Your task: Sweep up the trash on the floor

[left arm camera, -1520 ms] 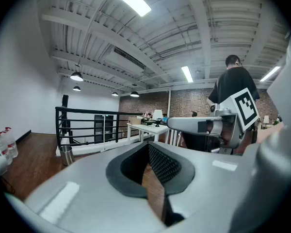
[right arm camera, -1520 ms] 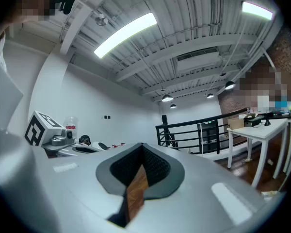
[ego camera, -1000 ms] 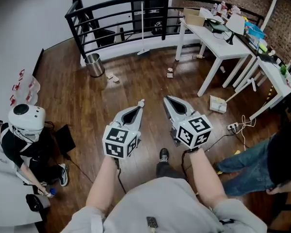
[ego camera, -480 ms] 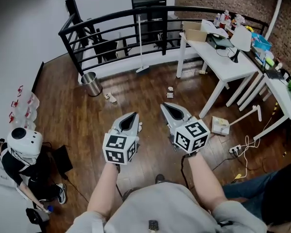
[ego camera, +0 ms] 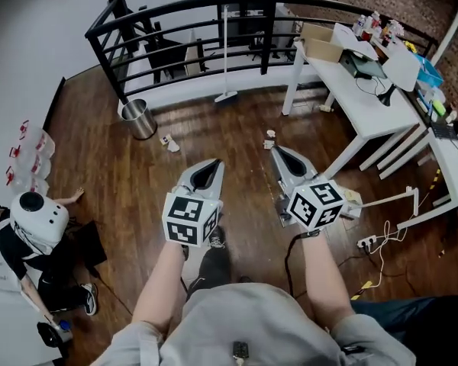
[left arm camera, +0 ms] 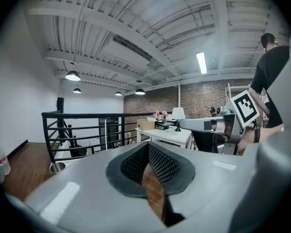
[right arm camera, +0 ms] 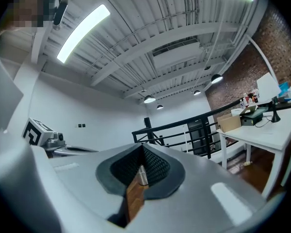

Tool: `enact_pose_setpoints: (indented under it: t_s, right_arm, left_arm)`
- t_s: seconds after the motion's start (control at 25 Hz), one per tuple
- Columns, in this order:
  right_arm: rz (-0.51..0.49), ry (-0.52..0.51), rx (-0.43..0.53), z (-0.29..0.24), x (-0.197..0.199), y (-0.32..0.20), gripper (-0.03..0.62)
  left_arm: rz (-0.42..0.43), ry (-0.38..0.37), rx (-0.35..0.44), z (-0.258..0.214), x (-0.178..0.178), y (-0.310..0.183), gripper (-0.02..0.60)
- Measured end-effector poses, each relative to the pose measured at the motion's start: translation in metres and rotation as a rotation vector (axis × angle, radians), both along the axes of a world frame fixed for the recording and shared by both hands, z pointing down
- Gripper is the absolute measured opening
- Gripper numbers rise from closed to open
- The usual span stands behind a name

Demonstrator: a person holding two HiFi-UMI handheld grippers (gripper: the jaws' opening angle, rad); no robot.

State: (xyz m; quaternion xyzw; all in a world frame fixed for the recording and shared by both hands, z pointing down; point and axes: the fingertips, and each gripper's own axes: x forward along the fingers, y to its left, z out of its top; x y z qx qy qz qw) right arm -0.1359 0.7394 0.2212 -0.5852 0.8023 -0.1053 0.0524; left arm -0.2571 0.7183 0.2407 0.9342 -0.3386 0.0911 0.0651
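Both grippers are held side by side in front of me, pointing at the black railing. My left gripper (ego camera: 218, 162) (left arm camera: 148, 145) is shut and holds nothing. My right gripper (ego camera: 274, 150) (right arm camera: 142, 147) is likewise shut and empty. Scraps of trash lie on the wooden floor: one crumpled piece (ego camera: 169, 142) near the bin, another (ego camera: 269, 138) just beyond the right gripper's tip. A broom (ego camera: 226, 52) leans upright against the railing. A long-handled dustpan (ego camera: 354, 199) rests on the floor to the right, partly behind the right gripper's cube.
A metal bin (ego camera: 140, 120) stands by the railing (ego camera: 175, 10). White tables (ego camera: 351, 82) loaded with clutter fill the right side. A power strip with cables (ego camera: 366, 242) lies at the right. A person in a white helmet (ego camera: 38, 212) sits at the left.
I have walked forward toward the railing with both grippers carried along, still shut. The bin, broom and floor scraps now sit closer in the head view.
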Motion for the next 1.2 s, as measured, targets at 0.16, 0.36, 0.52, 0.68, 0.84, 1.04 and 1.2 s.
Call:
enact_pose_setpoints:
  t_s: [0.16, 0.36, 0.52, 0.68, 0.84, 1.04, 1.2]
  right_arm:
    - [0.021, 0.043, -0.022, 0.004, 0.015, -0.064, 0.000]
    - [0.060, 0.074, -0.046, -0.002, 0.021, -0.155, 0.000]
    - [0.076, 0.094, -0.048, -0.005, 0.017, -0.215, 0.000]
    - [0.075, 0.090, -0.068, 0.002, 0.026, -0.261, 0.000]
    - [0.055, 0.083, -0.083, 0.015, 0.038, -0.302, 0.000]
    - [0.024, 0.051, -0.080, 0.032, 0.079, -0.359, 0.000]
    - [-0.033, 0.061, -0.043, 0.027, 0.116, -0.417, 0.000]
  left_arm:
    - [0.032, 0.038, -0.014, 0.009, 0.020, -0.070, 0.008]
    - [0.066, 0.073, -0.047, 0.012, 0.029, -0.162, 0.008]
    - [0.076, 0.080, -0.070, 0.016, 0.030, -0.225, 0.008]
    - [0.095, 0.085, -0.076, 0.018, 0.043, -0.270, 0.008]
    - [0.074, 0.076, -0.100, 0.030, 0.057, -0.316, 0.008]
    - [0.049, 0.042, -0.089, 0.043, 0.096, -0.367, 0.008]
    - [0.013, 0.008, -0.076, 0.044, 0.138, -0.413, 0.008]
